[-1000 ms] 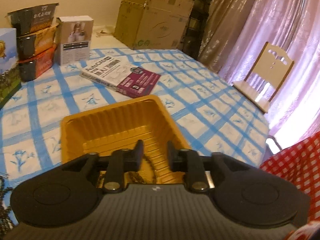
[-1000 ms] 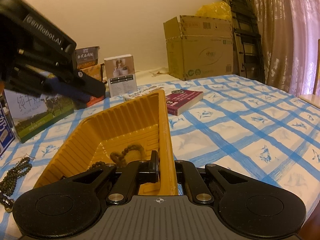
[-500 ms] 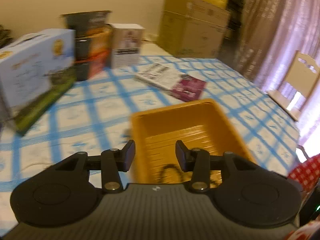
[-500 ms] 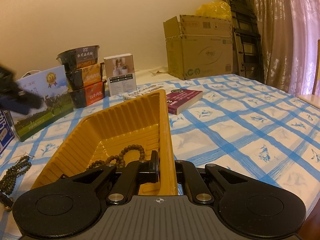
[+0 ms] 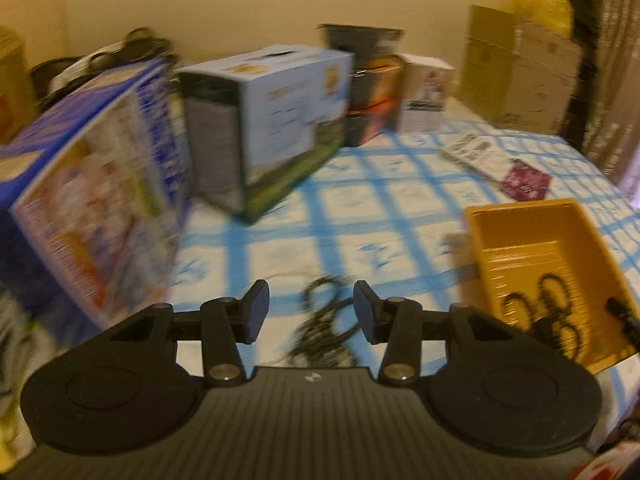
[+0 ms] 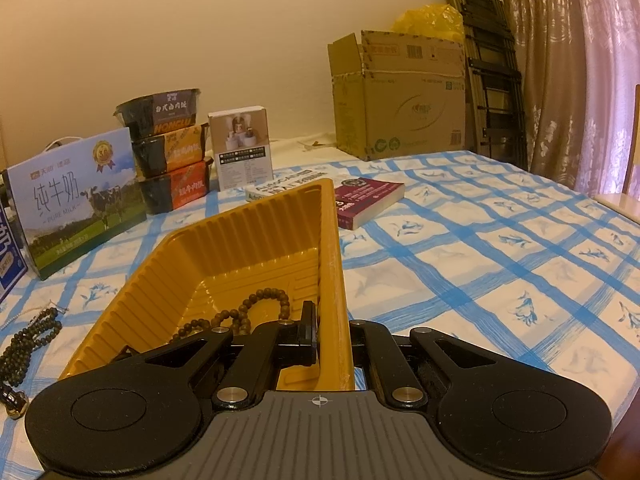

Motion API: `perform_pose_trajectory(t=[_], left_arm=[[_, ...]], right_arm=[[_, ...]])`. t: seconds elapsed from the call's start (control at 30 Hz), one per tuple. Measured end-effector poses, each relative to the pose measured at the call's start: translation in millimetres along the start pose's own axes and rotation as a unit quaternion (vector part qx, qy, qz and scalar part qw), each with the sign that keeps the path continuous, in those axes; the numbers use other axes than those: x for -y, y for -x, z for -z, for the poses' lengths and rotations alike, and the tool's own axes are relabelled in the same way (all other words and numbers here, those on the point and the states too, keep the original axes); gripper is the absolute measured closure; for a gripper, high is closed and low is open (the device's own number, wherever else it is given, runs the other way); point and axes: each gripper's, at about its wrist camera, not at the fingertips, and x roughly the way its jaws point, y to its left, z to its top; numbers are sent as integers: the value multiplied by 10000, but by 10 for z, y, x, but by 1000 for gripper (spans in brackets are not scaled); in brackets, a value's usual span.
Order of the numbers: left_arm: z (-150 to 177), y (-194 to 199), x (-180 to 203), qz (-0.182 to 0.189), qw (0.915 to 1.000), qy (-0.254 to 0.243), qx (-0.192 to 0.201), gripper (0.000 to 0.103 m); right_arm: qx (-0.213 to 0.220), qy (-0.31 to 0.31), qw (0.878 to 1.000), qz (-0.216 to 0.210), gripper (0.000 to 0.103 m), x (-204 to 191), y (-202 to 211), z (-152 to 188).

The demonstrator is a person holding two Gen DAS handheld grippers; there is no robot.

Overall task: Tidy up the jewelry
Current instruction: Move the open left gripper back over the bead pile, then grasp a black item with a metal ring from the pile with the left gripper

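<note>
Clamping the near right wall of the yellow tray (image 6: 256,248), the right claw (image 6: 332,336) has one finger inside the tray and one outside, closed tight on the thin plastic. Just ahead of its inner finger a brown bead bracelet (image 6: 256,304) lies coiled on the tray floor. Off to the left of the tray, a darker bead strand (image 6: 28,340) rests on the blue-checked desk (image 6: 500,264). The left claw (image 5: 311,312) hangs released, fingers spread wide and gripping nothing, above that dark strand (image 5: 324,320), which shows blurred between and just beyond its tips. To this claw's right sits the tray (image 5: 532,224); a milk carton box (image 5: 280,120) stands farther ahead.
</note>
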Motion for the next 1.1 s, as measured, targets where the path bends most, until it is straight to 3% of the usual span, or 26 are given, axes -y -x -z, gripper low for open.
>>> perform_pose_trajectory(t=[0.17,0.37,0.63,0.8,0.93,1.1], left_arm=[[223,60,-218,-220,9994,91,-242,60],[489,84,-179,5,9989,100,-461,60],[680,22,126,378,9955,-746,-436,60],[756,-127,380,671,9816,-1722,-477,60],[773,-276,543,1046,9651,-2352,-489,55],[821,-520,680,1105,9464,-2978,-585,50]], right_arm=[[10,91,10000,36,99,-24,38,14],[-40,121,9999,71,99,-31,47,20],[-40,126,9999,68,99,-28,52,23],[-43,120,9999,68,99,-26,56,28],[-47,112,9999,69,99,-27,53,26],[-48,136,9999,67,99,-26,62,40]])
